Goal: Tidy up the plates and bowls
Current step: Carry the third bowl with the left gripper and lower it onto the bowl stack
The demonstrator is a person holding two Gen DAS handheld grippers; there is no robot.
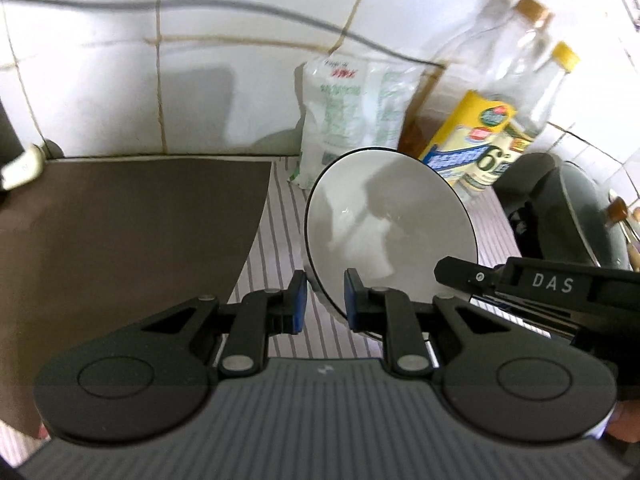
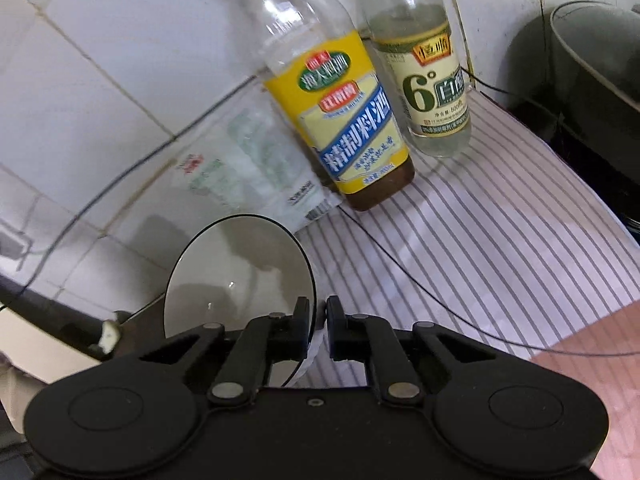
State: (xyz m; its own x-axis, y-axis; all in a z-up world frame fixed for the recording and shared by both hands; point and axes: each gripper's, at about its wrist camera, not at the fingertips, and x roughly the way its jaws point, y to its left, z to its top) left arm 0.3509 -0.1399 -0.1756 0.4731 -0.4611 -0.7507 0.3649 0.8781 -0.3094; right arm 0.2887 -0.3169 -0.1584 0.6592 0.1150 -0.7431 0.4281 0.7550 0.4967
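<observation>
A white bowl with a thin dark rim (image 1: 390, 232) is held tilted on its side above the striped cloth (image 1: 276, 248). My right gripper (image 2: 318, 320) is shut on the bowl's rim (image 2: 240, 276); its black finger shows at the bowl's right edge in the left wrist view (image 1: 460, 270). My left gripper (image 1: 325, 296) straddles the bowl's lower rim, with its blue pads apart and a gap to the rim on the left side. It is open.
A brown mat (image 1: 132, 240) lies to the left. A white bag (image 1: 352, 116) leans on the tiled wall. Two labelled glass bottles (image 2: 340, 92) (image 2: 424, 64) stand behind the bowl. A dark pot (image 2: 592, 76) sits at the right. A thin black cable (image 2: 420, 280) crosses the cloth.
</observation>
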